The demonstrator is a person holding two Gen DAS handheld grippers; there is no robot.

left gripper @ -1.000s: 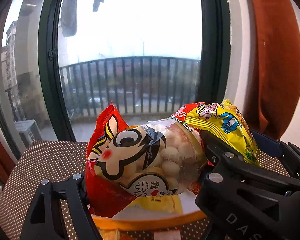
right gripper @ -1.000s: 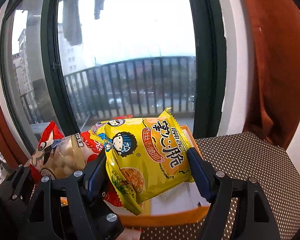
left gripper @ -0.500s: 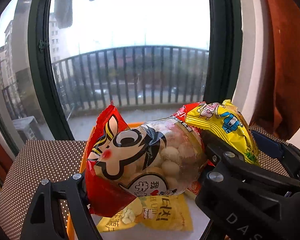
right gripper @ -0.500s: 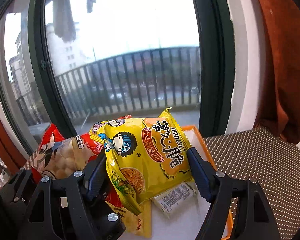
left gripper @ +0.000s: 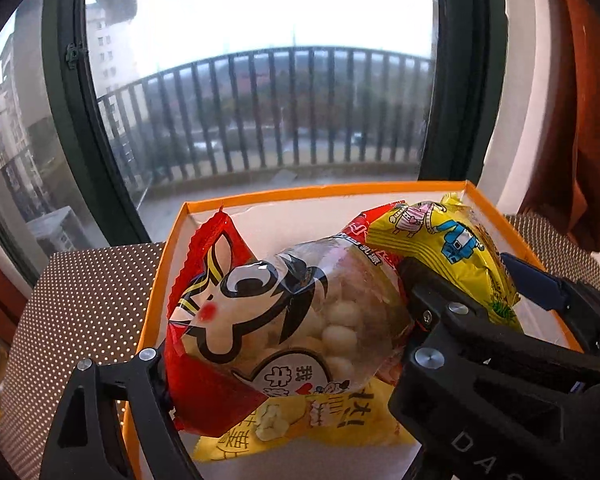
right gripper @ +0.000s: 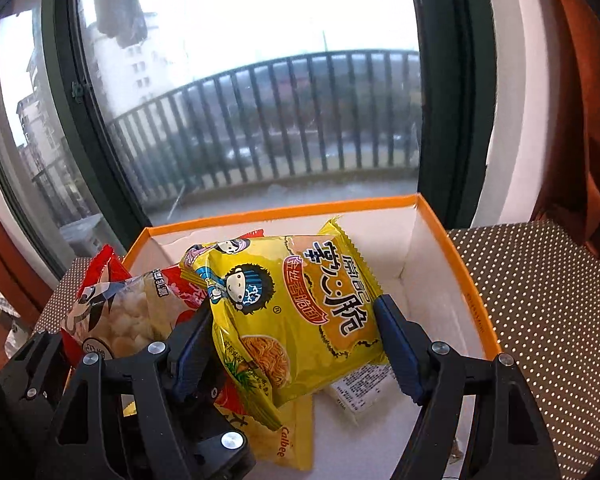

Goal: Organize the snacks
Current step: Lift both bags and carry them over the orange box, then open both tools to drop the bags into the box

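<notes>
Left tool [left gripper: 284,340]: pitched downward, jaws opening, a snack bag between its black fingers [left gripper: 432,300]. Right tool [right gripper: 296,332]: just beside it, also pitched downward, blue pads [right gripper: 396,344] pressed on both sides of a second bag.

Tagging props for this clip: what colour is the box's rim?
Orange, with white inner walls; the box rim shows best in the right wrist view.

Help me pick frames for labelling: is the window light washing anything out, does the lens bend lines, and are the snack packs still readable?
Left wrist view: sky blown out to white, window frame bowed by the fisheye, red snack bag sharp with glare on its clear film. Right wrist view: same white sky, curved railing, yellow noodle pack evenly lit, print legible; orange box crisp.
</notes>
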